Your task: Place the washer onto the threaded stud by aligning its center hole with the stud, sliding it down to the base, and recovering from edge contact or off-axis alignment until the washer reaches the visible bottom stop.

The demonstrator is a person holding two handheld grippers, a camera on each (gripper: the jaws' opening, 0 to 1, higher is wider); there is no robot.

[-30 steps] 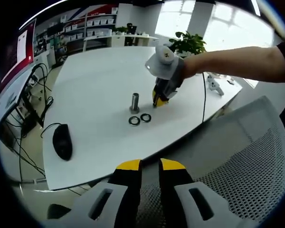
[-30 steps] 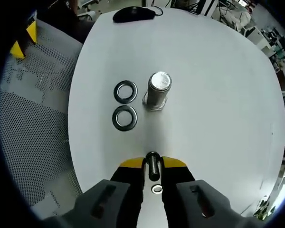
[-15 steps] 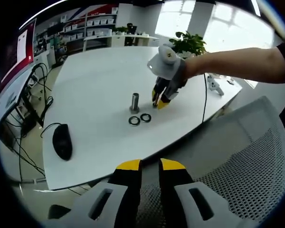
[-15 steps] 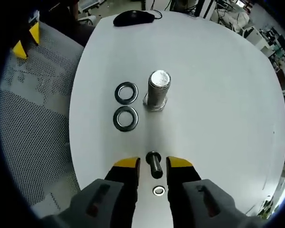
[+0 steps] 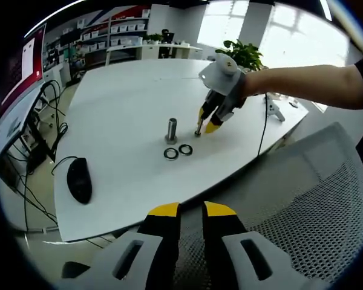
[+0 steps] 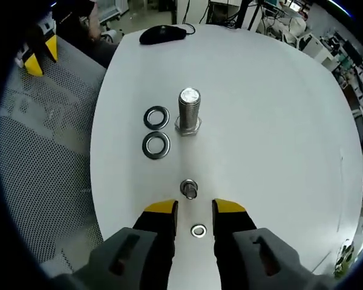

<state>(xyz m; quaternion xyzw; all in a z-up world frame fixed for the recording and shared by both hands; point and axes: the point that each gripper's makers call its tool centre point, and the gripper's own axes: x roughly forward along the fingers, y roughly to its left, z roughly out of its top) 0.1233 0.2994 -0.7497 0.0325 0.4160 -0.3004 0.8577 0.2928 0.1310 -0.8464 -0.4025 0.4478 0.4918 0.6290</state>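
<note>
In the right gripper view, the right claw is seen released, its yellow-tipped jaws parted with nothing held between them, poised over the white bench. A small washer lies flat on the bench in the gap between the jaws. Just beyond the jaw tips a small stud stands upright on the bench, apart from both jaws. Farther out, a larger threaded stud stands upright on its hexagonal base, and beside it two large washers are laid flat: a nearer large washer and a farther large washer, close to each other and just beside the large stud. At the far edge of the bench a black mouse is seen. A mesh chair seat lies off the bench edge.

In the left gripper view, the left claw is held well back from the bench above the mesh chair; its jaws stand close together with a narrow gap, and nothing is gripped between them. There the right claw is seen from outside, with a person's forearm behind it.
</note>
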